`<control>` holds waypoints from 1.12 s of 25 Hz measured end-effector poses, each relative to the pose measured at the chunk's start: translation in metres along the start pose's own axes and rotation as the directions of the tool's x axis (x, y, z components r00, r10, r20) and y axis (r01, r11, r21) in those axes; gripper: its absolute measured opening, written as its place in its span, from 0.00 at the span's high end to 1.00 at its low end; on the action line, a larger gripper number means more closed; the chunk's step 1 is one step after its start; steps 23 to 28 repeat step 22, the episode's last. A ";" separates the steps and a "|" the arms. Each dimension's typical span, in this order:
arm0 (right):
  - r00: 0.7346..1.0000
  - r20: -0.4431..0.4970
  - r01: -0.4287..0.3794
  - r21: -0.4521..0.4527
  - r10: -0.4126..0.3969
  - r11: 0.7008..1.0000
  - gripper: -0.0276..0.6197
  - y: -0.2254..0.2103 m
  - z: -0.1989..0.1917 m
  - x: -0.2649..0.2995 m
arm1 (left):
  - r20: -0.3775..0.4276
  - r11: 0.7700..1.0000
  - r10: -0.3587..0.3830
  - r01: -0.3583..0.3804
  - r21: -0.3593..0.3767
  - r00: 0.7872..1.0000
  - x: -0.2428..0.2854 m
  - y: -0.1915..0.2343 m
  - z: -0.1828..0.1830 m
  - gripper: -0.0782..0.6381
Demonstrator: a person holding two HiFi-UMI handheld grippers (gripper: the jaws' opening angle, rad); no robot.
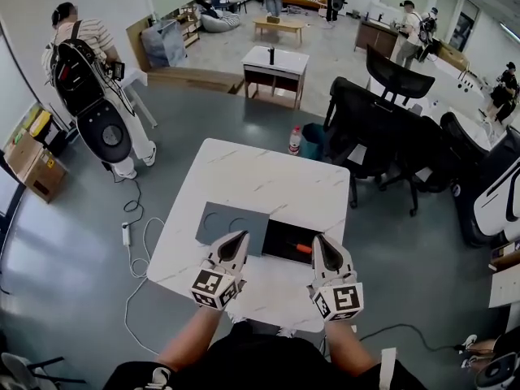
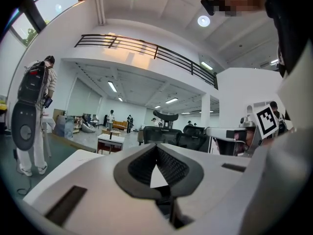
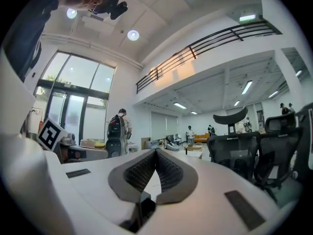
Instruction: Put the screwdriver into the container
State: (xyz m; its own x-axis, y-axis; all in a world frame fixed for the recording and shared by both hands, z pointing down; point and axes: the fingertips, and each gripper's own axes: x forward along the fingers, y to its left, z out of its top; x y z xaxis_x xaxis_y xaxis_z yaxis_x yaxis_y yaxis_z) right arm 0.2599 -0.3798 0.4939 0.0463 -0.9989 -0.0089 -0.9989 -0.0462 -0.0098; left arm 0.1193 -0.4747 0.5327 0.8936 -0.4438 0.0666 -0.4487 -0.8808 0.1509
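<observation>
In the head view a black open container (image 1: 279, 243) sits on the white table (image 1: 268, 181) near its front edge. The screwdriver (image 1: 303, 249), with an orange handle, lies inside it at the right. My left gripper (image 1: 242, 236) hovers at the container's left edge, held level and shut with nothing in it. My right gripper (image 1: 320, 240) hovers over the container's right end, beside the screwdriver, also shut and empty. In the left gripper view the left gripper (image 2: 156, 146) has its tips meeting, and in the right gripper view so does the right gripper (image 3: 156, 151). Both look out across the room.
A grey flat panel (image 1: 227, 220) lies left of the container. Black office chairs (image 1: 382, 128) stand right of the table, with a bottle (image 1: 295, 140) and a teal bin (image 1: 314, 140) behind it. A person with a backpack (image 1: 80, 63) stands far left. A cable and power strip (image 1: 126, 234) lie on the floor.
</observation>
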 end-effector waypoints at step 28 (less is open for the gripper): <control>1.000 0.016 0.026 0.002 -0.026 1.000 0.92 -0.014 0.010 -0.023 | 0.024 0.997 -0.031 0.030 0.068 0.999 0.003 -0.039 0.017 0.88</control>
